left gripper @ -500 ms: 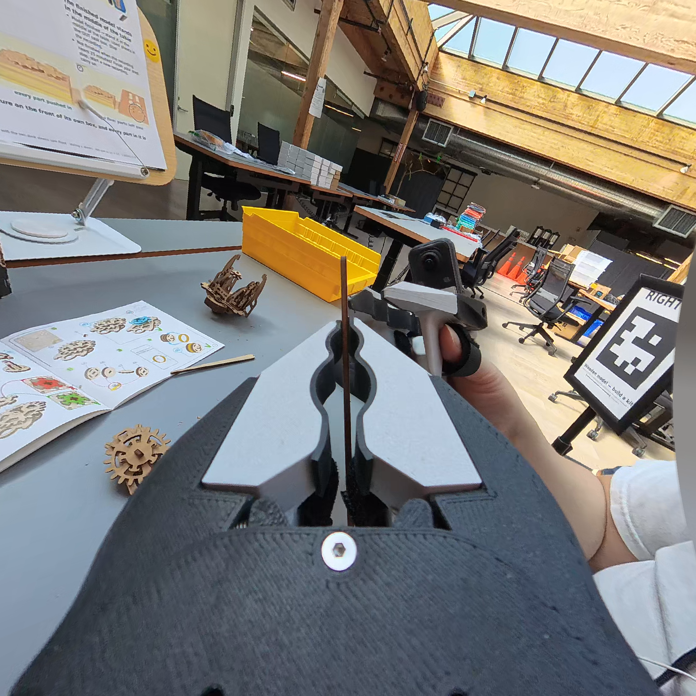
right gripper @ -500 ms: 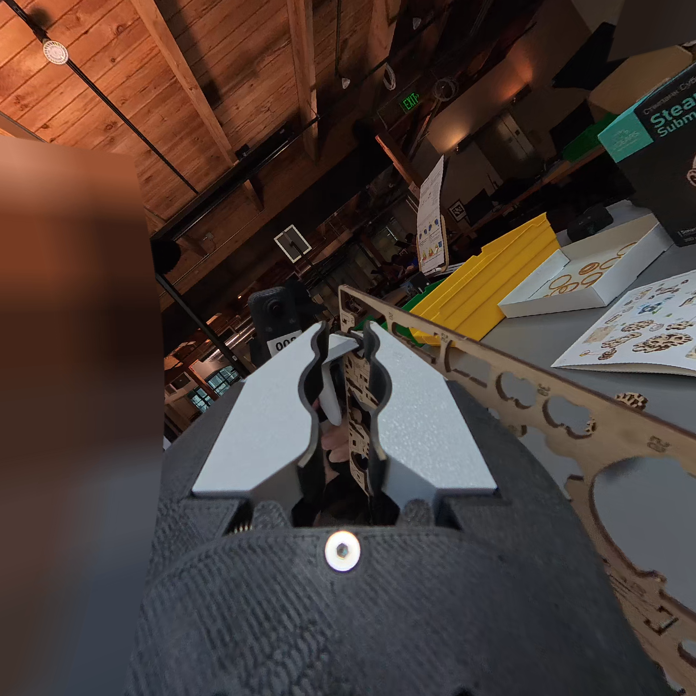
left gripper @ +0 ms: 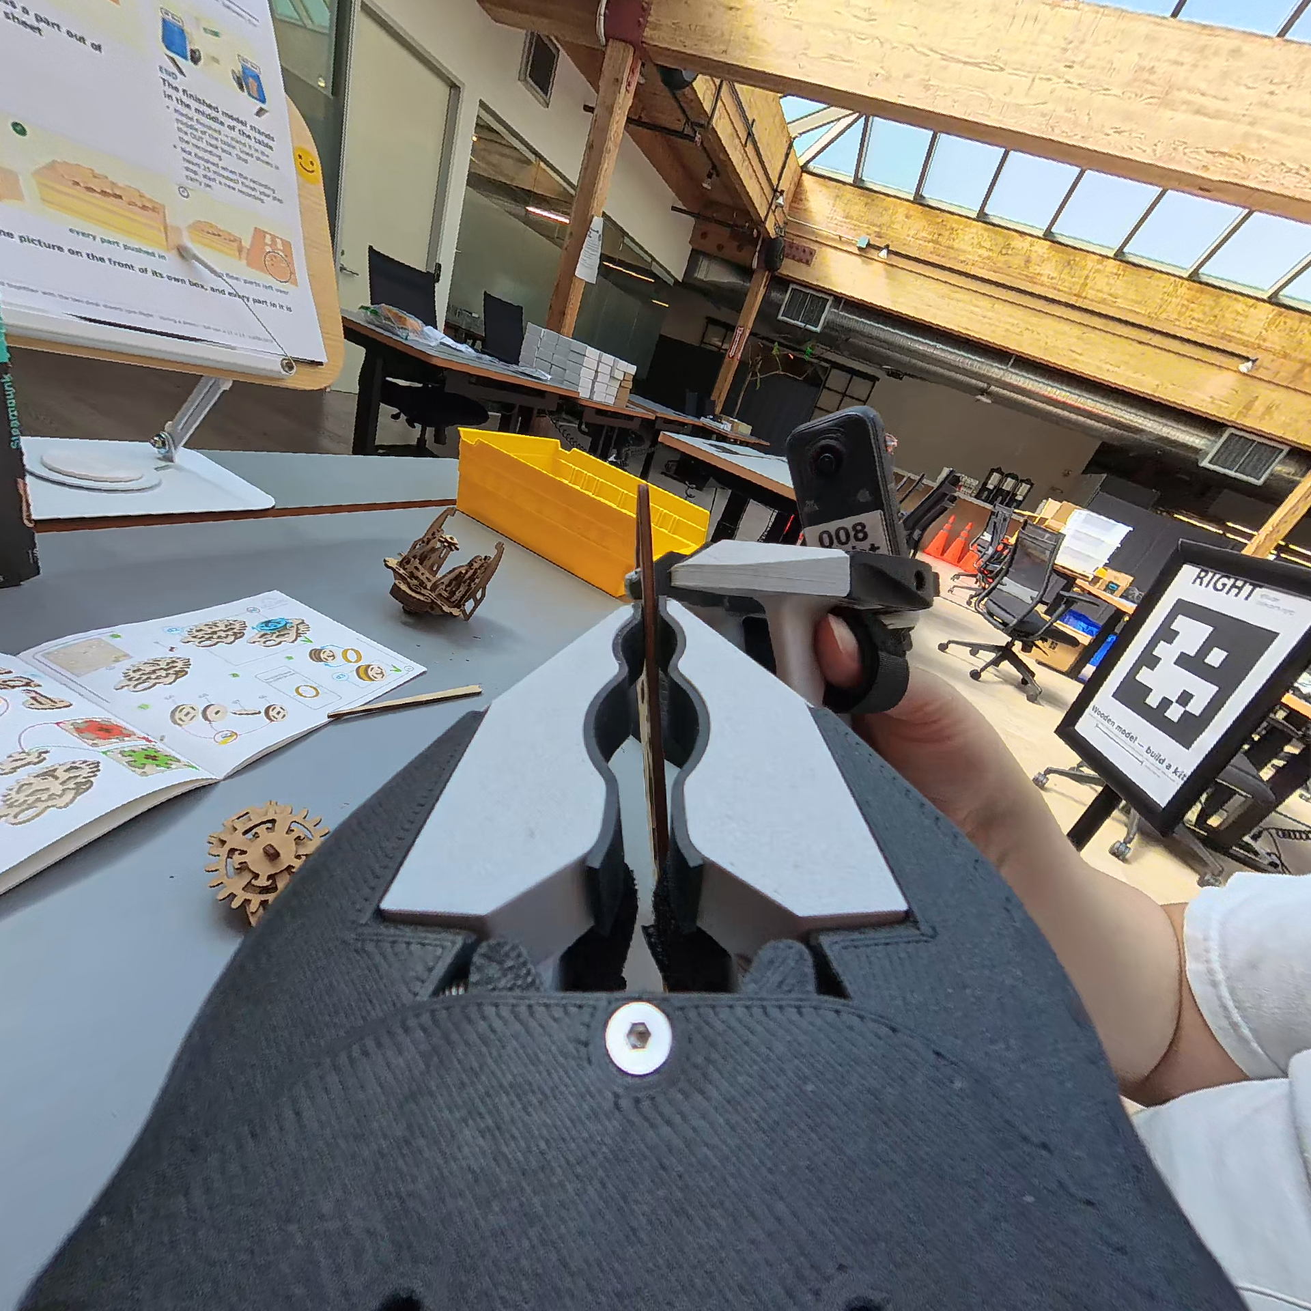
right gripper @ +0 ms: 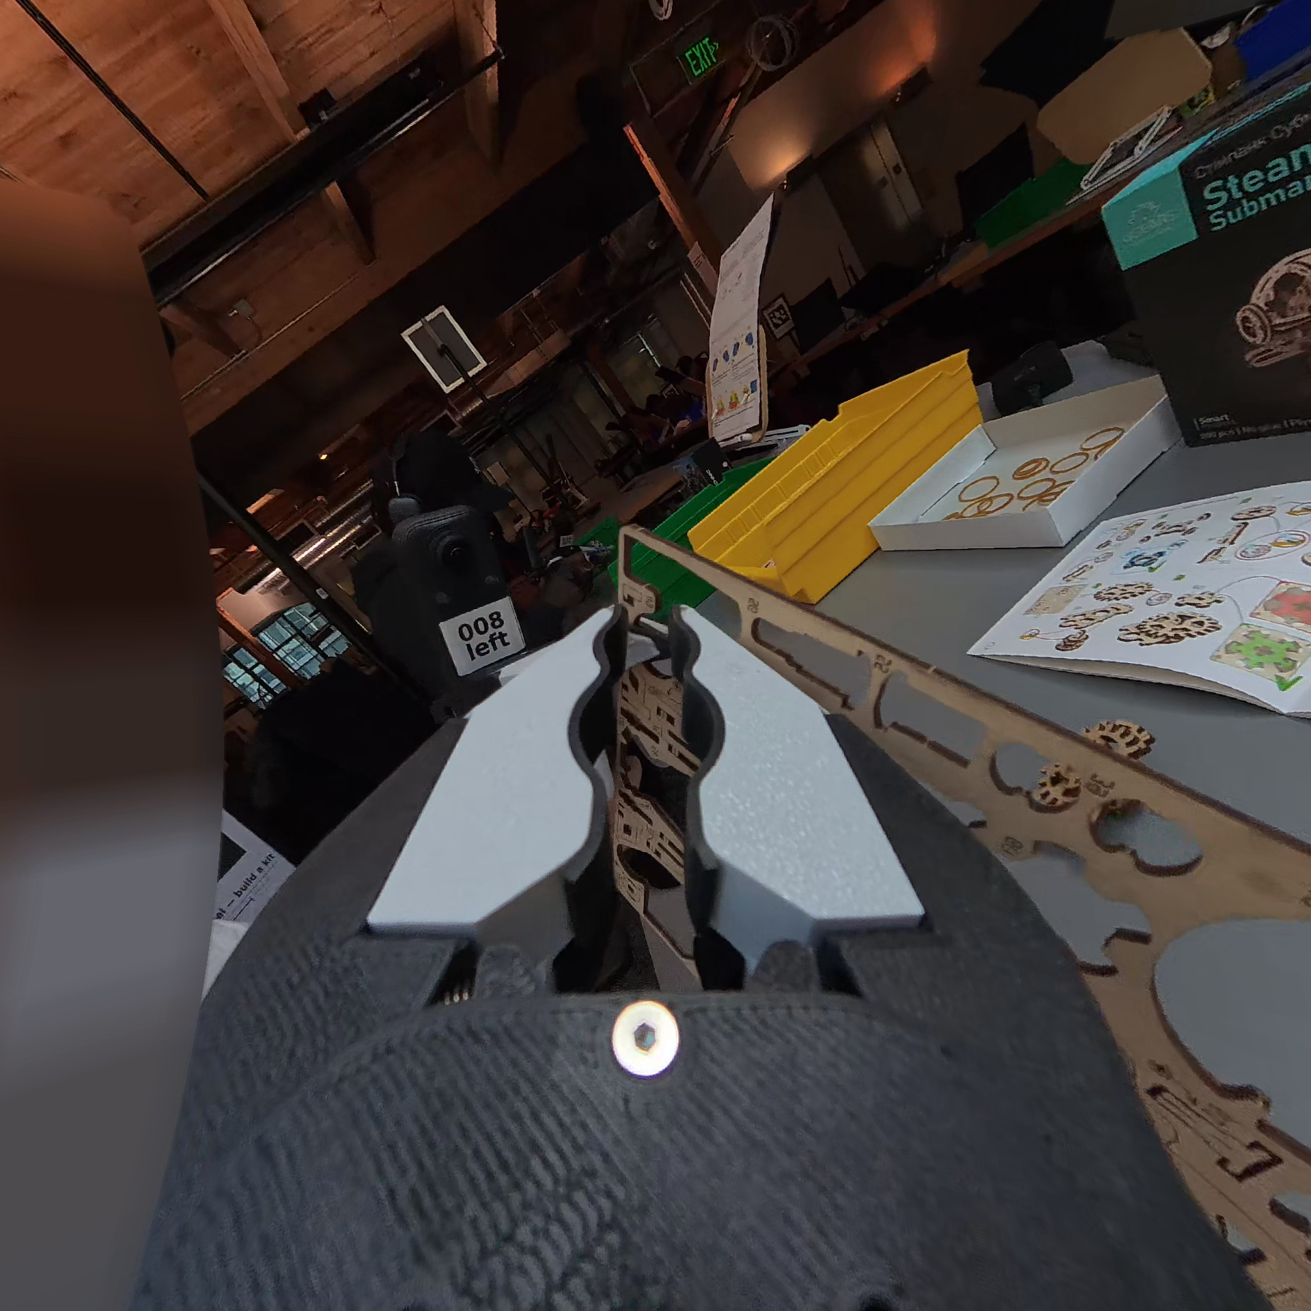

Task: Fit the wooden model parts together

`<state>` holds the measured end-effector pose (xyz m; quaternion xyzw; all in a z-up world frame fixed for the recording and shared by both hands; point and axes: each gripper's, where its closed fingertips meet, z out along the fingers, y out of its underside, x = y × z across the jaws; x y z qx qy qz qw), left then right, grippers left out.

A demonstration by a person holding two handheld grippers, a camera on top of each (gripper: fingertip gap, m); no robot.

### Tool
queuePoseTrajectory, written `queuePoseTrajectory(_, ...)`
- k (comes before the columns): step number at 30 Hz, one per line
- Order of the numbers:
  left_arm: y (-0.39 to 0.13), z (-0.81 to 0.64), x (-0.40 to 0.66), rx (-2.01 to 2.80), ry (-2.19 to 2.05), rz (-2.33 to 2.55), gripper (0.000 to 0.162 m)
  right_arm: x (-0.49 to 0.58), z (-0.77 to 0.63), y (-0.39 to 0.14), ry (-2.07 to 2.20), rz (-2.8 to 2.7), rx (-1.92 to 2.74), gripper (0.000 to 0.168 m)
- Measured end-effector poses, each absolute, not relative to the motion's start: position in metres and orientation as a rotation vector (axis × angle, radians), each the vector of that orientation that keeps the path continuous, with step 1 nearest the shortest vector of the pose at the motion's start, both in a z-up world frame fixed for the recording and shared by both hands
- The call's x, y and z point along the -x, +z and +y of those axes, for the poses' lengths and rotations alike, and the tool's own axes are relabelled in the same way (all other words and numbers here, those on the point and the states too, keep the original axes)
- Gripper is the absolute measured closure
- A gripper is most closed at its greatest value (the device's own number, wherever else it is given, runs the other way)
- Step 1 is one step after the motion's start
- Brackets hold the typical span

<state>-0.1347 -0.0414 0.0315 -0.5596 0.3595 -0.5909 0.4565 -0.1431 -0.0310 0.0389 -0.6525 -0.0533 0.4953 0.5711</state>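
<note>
A thin laser-cut wooden sheet with punched-out holes is held above the table. My left gripper is shut on it; the sheet shows edge-on between its jaws. My right gripper is shut on the same sheet near its corner, and the sheet runs off to the right. In the left wrist view the right gripper comes in from the right, its tips at the sheet's edge. A partly built wooden model and a wooden gear lie on the grey table.
An open instruction booklet and a thin wooden stick lie left of the grippers. A yellow bin stands at the far edge. A white tray of wooden rings, the kit box and small loose gears show in the right wrist view. My two grippers' fingertips are within a few centimetres of each other. The wooden gear is about 20 cm from both grippers' fingertips.
The right gripper has levelled out and edged left, closer to the sheet's edge. Both grippers still hold the sheet. The things on the table have not moved.
</note>
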Motion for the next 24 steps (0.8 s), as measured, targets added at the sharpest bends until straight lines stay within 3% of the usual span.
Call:
queuePoseTrajectory(9, 0.036, -0.045, 0.132, 1.333, -1.498, 0.855, 0.162, 0.146, -0.032, 0.052, 1.337, -0.070, 1.488, 0.149)
queuePoseTrajectory(24, 0.035, -0.044, 0.130, 1.336, -1.659, 0.807, 0.160, 0.144, -0.028, 0.047, 1.288, -0.098, 1.464, 0.160)
